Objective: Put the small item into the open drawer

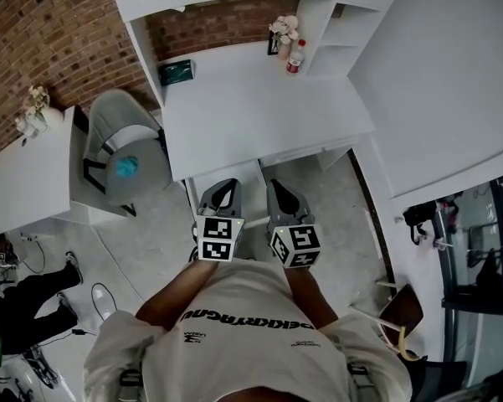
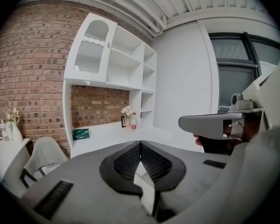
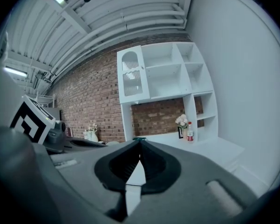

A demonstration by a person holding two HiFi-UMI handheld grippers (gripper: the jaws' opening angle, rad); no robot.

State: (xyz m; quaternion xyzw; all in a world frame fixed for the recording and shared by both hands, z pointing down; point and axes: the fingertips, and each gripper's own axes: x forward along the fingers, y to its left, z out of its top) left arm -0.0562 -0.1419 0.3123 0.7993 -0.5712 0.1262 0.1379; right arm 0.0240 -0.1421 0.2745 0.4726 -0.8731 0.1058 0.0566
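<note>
Both grippers are held close to the person's chest, in front of a white desk (image 1: pixel 259 115). My left gripper (image 1: pixel 224 191) is shut with nothing between its pads, its tips (image 2: pixel 140 146) touching. Beside it, my right gripper (image 1: pixel 278 191) is also shut and empty (image 3: pixel 140 144). At the back of the desk stand a small bottle with a red cap (image 1: pixel 295 57) (image 2: pixel 133 121) (image 3: pixel 190 131) and a vase of flowers (image 1: pixel 282 32). A green box (image 1: pixel 176 72) (image 2: pixel 81 133) lies at the back left. I cannot make out an open drawer from here.
A white shelf unit (image 2: pixel 112 64) rises over the desk against a brick wall. A grey chair (image 1: pixel 125 153) with a teal thing on its seat stands left of the desk. A second white table (image 1: pixel 25 174) is further left, and a white wall panel (image 1: pixel 452 82) is on the right.
</note>
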